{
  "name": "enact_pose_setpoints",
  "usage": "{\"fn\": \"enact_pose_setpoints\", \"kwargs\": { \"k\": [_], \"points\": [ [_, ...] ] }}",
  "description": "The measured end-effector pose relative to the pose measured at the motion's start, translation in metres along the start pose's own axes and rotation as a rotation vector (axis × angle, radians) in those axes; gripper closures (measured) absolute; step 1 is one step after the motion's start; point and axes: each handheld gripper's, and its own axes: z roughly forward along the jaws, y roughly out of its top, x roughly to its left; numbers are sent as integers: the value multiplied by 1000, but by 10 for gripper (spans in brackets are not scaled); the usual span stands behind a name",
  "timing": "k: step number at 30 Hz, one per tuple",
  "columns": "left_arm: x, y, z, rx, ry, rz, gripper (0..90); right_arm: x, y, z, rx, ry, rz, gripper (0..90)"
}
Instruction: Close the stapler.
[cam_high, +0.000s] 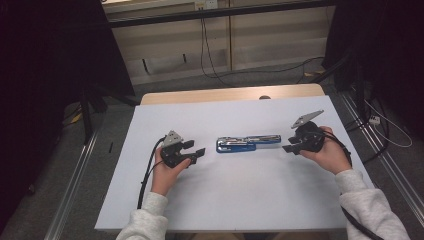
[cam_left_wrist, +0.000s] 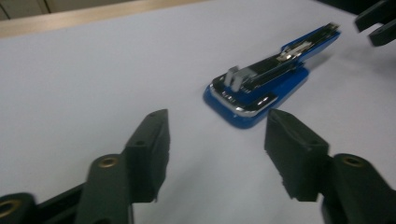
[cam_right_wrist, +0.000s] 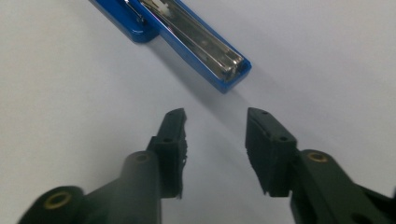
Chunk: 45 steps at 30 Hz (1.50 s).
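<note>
Stapler (cam_high: 247, 144), blue with a chrome top, lying flat in the middle of the white table (cam_high: 240, 200), right between the two grippers. It looks swung open, with the metal staple arm laid out beyond the blue base, so it's one long strip. The long axis runs left-right across the table. The fat blue end is toward the left, and the thin chrome-and-blue tip (cam_right_wrist: 229, 70) points right.

Handling-wise, I'd guess it's rigid, fairly dense for its size, and not fragile. The chrome is probably slick, and the hinge in the middle means it could flop or fold if you lift just one end. The painted blue sides near the base look like the safest place to pinch, across the narrow width.

The left gripper (cam_high: 194, 151) sits just left of the wide end with its jaws spread apart and nothing in them. The right gripper (cam_high: 291, 144) is just off the thin tip, jaws also parted and empty. Neither one is touching it.
</note>
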Motion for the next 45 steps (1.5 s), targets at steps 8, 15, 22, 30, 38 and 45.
{"fn": "enact_pose_setpoints", "kwargs": {
  "k": [8, 15, 22, 30, 38, 45],
  "points": [
    [2, 6, 20, 72, 8, 4, 748, -2, -6, 11, 6, -36, 26, 831],
    [0, 12, 36, 109, 2, 8, 846, -7, -5, 17, -15, -51, 53, 900],
    [-2, 14, 52, 161, 14, 40, 862, -9, 2, 31, 3, -55, 42, 900],
    [-5, 16, 61, 161, -32, 49, 862, -8, 4, 38, 16, -33, 37, 900],
    [-8, 17, 68, 172, -34, 68, 870, -5, 11, 34, -29, -29, 31, 900],
    [-7, 18, 66, 173, 2, 72, 807, 7, 24, 27, -110, -14, 5, 804]
  ]
}}
